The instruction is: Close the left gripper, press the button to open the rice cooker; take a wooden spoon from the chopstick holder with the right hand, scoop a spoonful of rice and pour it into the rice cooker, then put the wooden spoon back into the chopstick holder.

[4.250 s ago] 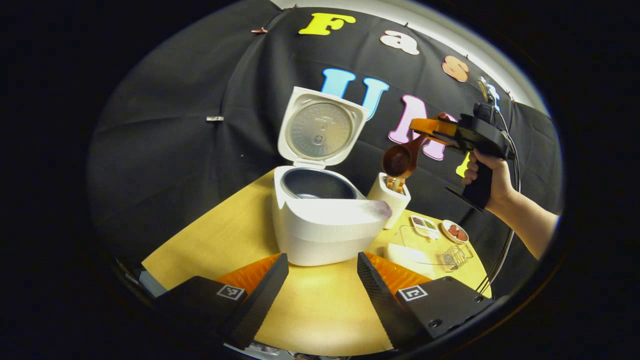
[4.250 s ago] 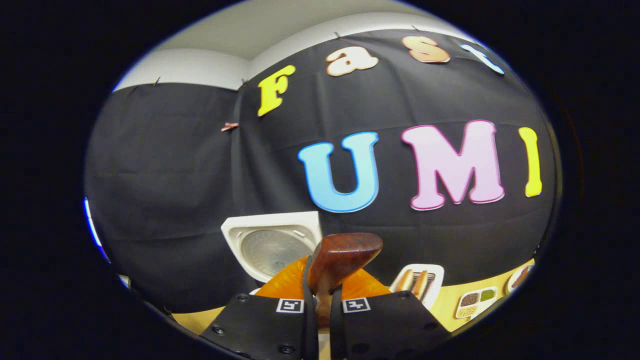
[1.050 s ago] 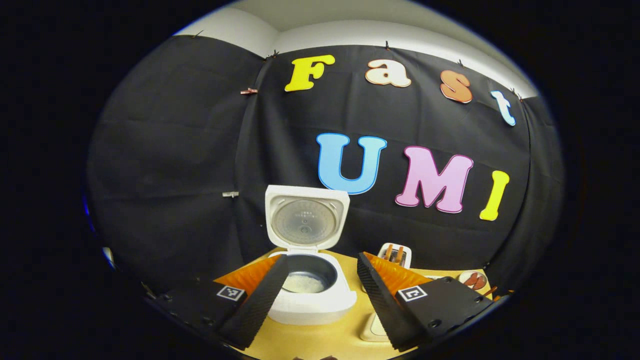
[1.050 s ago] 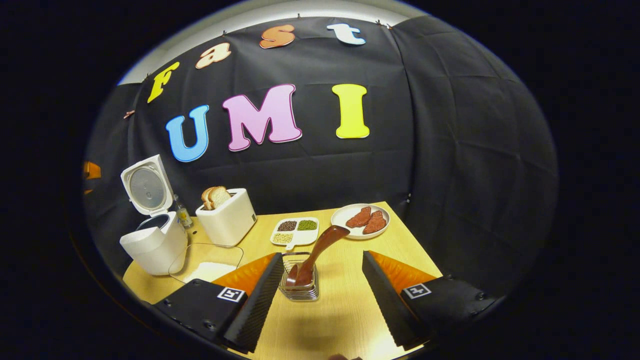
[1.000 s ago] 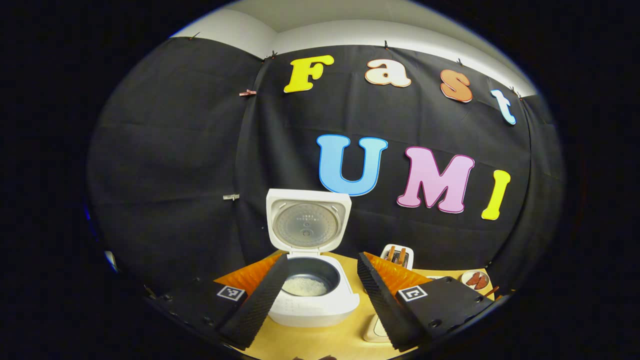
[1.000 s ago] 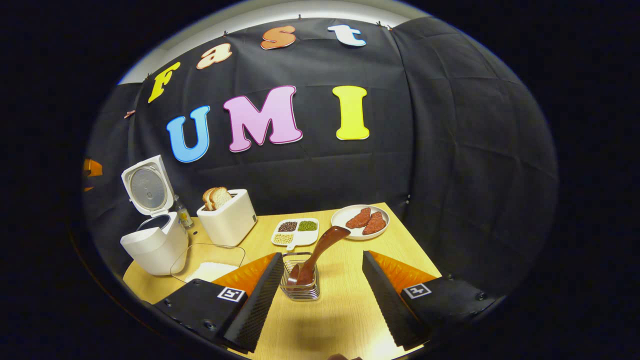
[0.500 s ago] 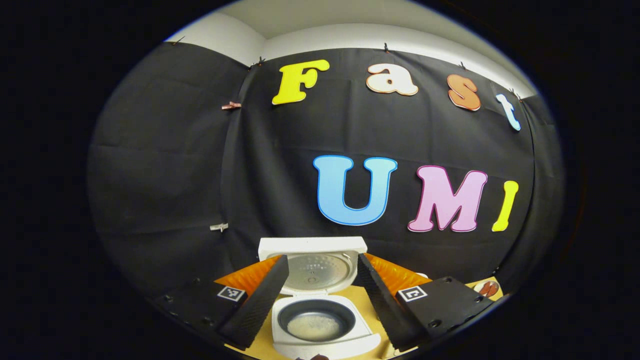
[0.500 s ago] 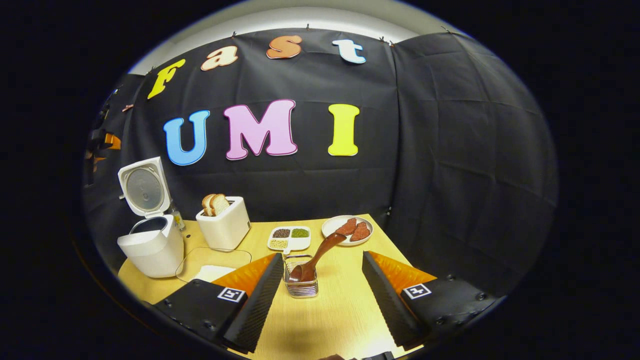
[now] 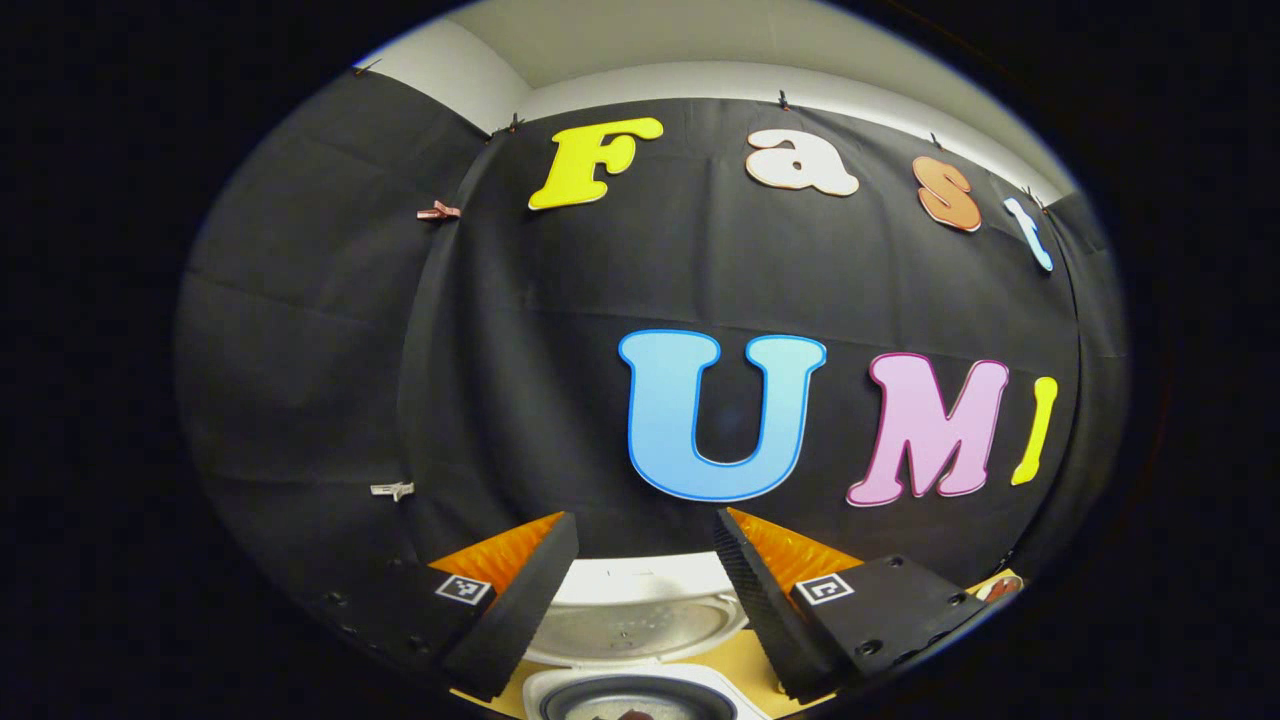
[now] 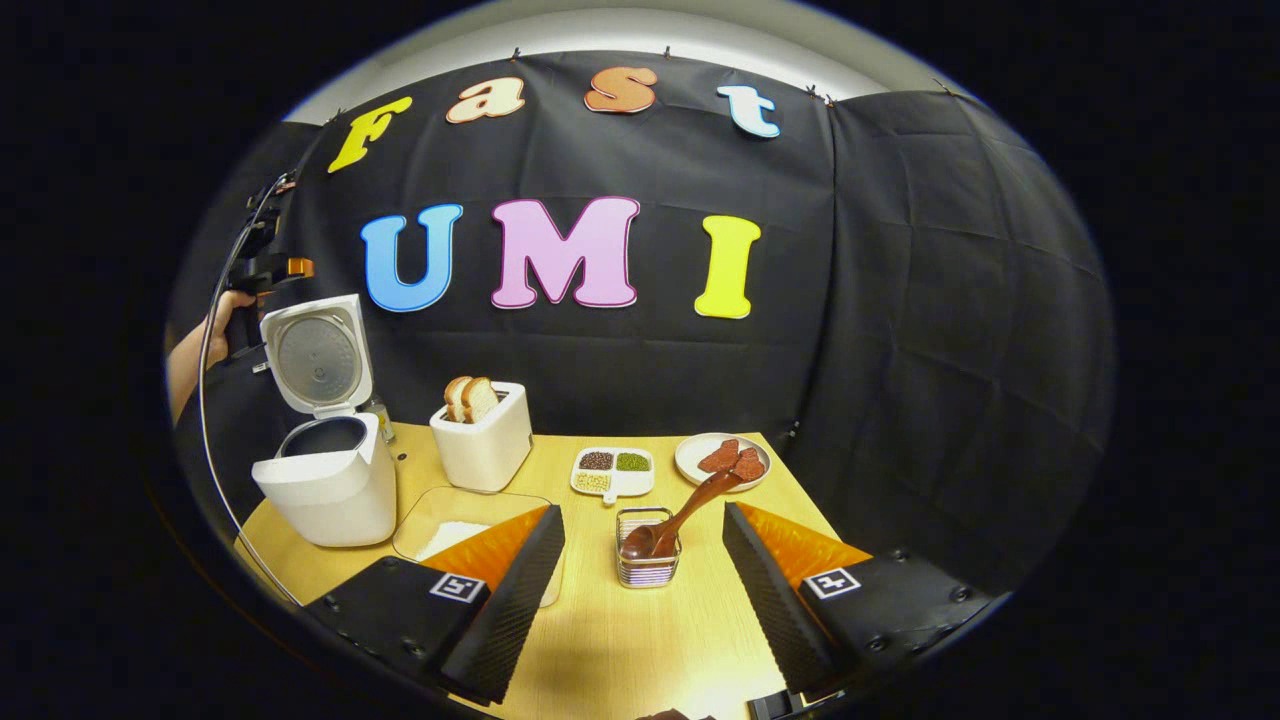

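The white rice cooker (image 10: 325, 495) stands at the table's left end with its lid (image 10: 318, 352) raised. In the left gripper view the lid (image 9: 640, 622) and the dark pot rim (image 9: 640, 697) lie low between the fingers of my open left gripper (image 9: 645, 530), which holds nothing. That left gripper (image 10: 268, 266), in a hand (image 10: 222, 322), hovers above and behind the lid. The brown wooden spoon (image 10: 692, 508) leans in the wire chopstick holder (image 10: 648, 566), handle tilted to the right. My right gripper (image 10: 643, 514) is open and stands back from the holder, empty.
A white toaster (image 10: 487, 445) with bread sits right of the cooker. A clear container of rice (image 10: 452, 530) lies in front of it. A divided dish of beans (image 10: 612, 471) and a plate of meat (image 10: 723, 457) sit behind the holder. A cable (image 10: 205, 440) hangs at the left.
The right gripper, shut on the spoon four seconds ago, now stands open and has drawn back from the holder. The left gripper has moved in over the cooker, whose lid sinks low in its view.
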`<state>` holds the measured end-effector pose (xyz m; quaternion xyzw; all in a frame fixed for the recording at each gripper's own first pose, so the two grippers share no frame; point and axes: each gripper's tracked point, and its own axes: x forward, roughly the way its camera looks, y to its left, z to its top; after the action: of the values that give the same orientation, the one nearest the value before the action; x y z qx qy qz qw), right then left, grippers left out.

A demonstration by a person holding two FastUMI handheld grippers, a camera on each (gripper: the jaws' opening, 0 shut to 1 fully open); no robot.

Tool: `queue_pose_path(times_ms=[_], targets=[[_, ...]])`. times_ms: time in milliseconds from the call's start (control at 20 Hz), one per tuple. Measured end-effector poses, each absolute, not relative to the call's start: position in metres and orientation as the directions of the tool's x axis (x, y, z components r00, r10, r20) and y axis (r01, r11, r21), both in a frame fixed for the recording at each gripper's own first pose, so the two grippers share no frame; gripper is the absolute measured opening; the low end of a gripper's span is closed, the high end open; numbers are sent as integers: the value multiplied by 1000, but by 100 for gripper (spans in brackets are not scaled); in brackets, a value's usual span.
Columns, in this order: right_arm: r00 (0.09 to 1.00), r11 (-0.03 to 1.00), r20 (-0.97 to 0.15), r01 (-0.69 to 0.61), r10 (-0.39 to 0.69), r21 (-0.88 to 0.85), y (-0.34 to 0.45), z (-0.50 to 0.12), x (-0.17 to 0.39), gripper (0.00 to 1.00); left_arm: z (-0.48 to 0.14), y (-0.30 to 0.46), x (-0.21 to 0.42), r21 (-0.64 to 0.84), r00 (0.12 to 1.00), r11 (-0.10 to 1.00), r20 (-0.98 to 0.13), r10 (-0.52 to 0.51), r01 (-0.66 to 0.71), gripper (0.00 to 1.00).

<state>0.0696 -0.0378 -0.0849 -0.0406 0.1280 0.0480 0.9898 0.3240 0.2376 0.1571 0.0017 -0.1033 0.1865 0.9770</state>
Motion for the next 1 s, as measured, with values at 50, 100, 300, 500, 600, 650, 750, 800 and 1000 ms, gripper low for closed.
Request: queue_pose_path(times_ms=[50,100,300,500,600,650,750,800,1000], targets=[[962,992,-260,-102,79,-76,-37,-85,66,99,157,245,333,-38,910,930,198,366,-366,95],[961,992,-266,-98,74,-80,-36,-88,63,99,151,254,340,-49,910,928,183,373,-370,95],[954,995,-296,-76,53,-67,-38,-96,57,99,129,267,362,-41,919,925,106,381,-378,95],[958,996,-283,-69,49,-61,-37,-92,61,99,107,265,366,48,910,909,4,414,-413,98],[961,996,-271,-76,58,-55,-34,-90,65,99,105,259,360,70,904,903,-31,426,-423,98],[961,995,-269,-84,66,-53,-33,-91,66,99,103,255,353,63,901,902,-50,430,-427,98],[959,993,-269,-107,88,-58,-28,-94,68,99,96,244,340,40,897,903,-103,430,-428,99],[959,992,-268,-114,93,-62,-28,-95,69,99,91,238,333,37,895,904,-133,426,-425,99],[957,984,-243,-175,161,-36,-12,-92,70,100,68,215,302,11,880,908,-245,408,-418,99]])
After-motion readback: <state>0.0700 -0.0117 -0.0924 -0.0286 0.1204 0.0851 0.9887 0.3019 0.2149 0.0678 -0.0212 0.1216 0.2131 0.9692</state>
